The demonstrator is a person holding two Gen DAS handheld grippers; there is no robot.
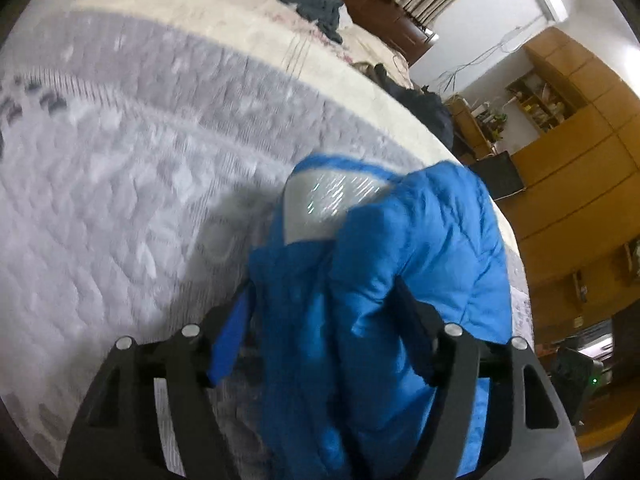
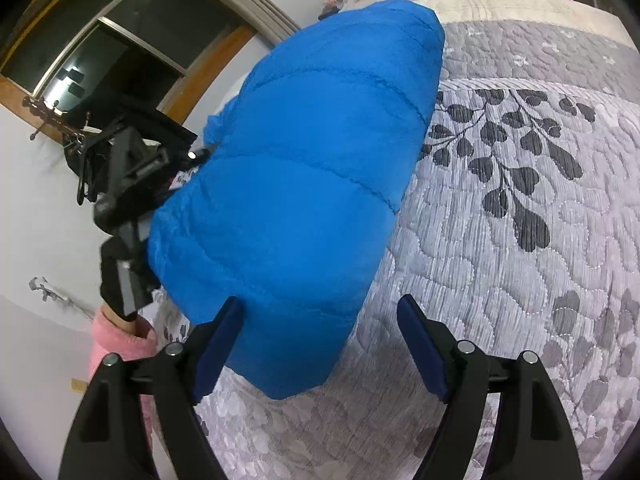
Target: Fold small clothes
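A small blue puffy jacket (image 1: pixel 404 264) with a silvery lining (image 1: pixel 328 204) is bunched on the grey quilted bedspread (image 1: pixel 120 200). My left gripper (image 1: pixel 322 288) is open. The jacket fills the gap between its wide-set fingers and drapes over the right finger (image 1: pixel 416 332). In the right wrist view the jacket (image 2: pixel 304 184) bulges up just ahead of my right gripper (image 2: pixel 320 304), which stands open. Its near hem reaches in by the left finger (image 2: pixel 220 344). The left gripper (image 2: pixel 132 176) shows behind the jacket, held by a hand in a pink sleeve (image 2: pixel 120 340).
The bedspread (image 2: pixel 520 240) has a dark leaf print. Dark clothes (image 1: pixel 316 8) lie at the far end of the bed. Wooden cabinets (image 1: pixel 580 168) stand to the right of the bed. A window (image 2: pixel 100 52) and a white wall are at the left.
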